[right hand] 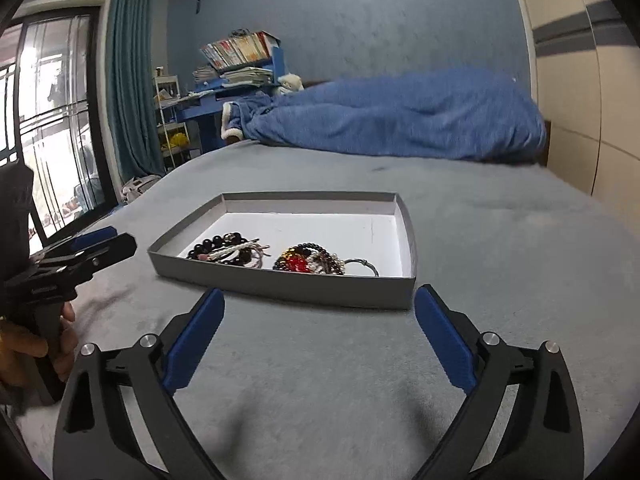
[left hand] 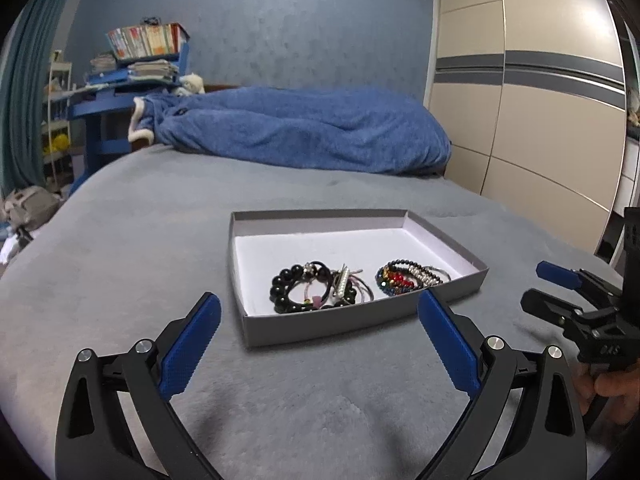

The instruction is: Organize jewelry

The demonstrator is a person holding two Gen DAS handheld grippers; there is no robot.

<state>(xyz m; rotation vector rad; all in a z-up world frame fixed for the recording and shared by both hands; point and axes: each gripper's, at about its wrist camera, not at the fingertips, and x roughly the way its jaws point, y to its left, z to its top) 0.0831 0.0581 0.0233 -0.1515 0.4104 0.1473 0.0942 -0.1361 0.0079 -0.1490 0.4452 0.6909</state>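
Both my left gripper (left hand: 320, 336) and right gripper (right hand: 318, 330) gape empty; ahead, tangled bracelets (left hand: 320, 290) risk lifting together from the tray (left hand: 360, 326).

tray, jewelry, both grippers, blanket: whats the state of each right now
grey tray: lidless, flat on the bed
black bead bracelet: in the tray, left pile
colourful bead bracelets: in the tray, right pile
left gripper: open, empty
right gripper: open, empty
blue blanket: bunched up
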